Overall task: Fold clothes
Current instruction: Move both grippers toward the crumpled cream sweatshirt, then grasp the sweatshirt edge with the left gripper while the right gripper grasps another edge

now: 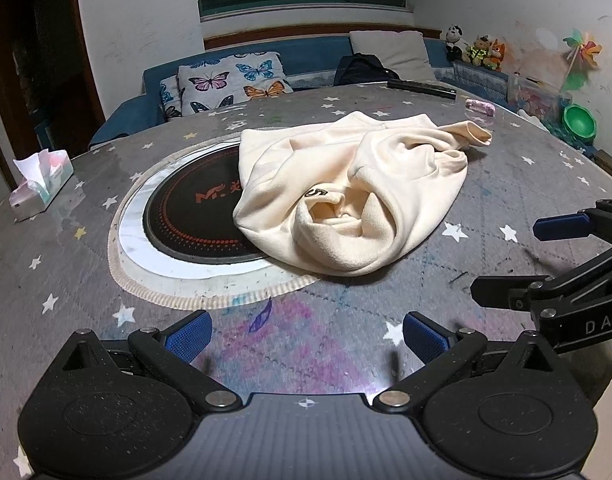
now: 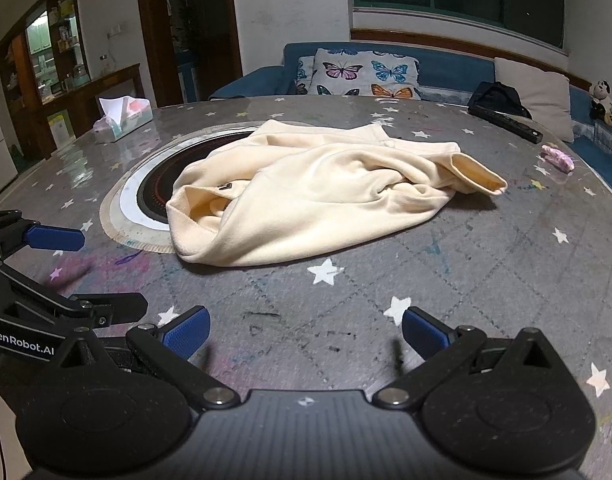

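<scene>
I see the garment (image 1: pixel 345 196) bunched mid-table (image 1: pixel 66 240) — partly over the round cooktop (image 1: pixel 186 216) — tissue box (image 1: pixel 42 184) far left, sofa (image 1: pixel 313 56) behind.

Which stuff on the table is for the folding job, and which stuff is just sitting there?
For the job:
- cream garment, lying crumpled
- left gripper, open
- right gripper, open

Just lying about:
- tissue box
- round black cooktop, partly under the garment
- black remote
- small pink thing
</scene>
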Tool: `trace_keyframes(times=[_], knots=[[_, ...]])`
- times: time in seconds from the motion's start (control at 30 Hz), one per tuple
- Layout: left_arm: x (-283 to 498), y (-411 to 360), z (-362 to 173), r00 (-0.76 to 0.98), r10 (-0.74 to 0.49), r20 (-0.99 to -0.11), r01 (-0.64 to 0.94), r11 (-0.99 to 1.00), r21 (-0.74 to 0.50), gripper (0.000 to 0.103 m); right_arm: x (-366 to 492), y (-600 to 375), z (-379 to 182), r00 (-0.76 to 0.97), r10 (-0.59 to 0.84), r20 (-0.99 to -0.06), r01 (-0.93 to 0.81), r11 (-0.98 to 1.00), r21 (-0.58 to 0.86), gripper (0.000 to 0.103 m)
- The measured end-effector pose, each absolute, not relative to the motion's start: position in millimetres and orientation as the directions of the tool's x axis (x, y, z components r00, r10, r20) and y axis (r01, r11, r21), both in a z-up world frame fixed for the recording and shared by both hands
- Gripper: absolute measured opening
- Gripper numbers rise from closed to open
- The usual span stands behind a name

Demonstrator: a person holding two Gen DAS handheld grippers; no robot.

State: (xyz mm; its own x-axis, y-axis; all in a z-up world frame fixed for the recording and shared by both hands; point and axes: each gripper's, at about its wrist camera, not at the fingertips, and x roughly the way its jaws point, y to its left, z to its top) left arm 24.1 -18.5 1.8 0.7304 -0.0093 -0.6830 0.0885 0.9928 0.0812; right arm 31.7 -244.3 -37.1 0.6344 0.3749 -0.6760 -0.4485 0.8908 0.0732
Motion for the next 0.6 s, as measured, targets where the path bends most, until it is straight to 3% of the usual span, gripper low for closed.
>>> trace_keyframes(times=[0.6], knots=[[57,-10,20,0.765,0.01,-0.644,0.082,0.99,0.113,0.102,65,-246,-29,0.652,0.37,-0.661,-0.428,0.9,0.081,0.103]])
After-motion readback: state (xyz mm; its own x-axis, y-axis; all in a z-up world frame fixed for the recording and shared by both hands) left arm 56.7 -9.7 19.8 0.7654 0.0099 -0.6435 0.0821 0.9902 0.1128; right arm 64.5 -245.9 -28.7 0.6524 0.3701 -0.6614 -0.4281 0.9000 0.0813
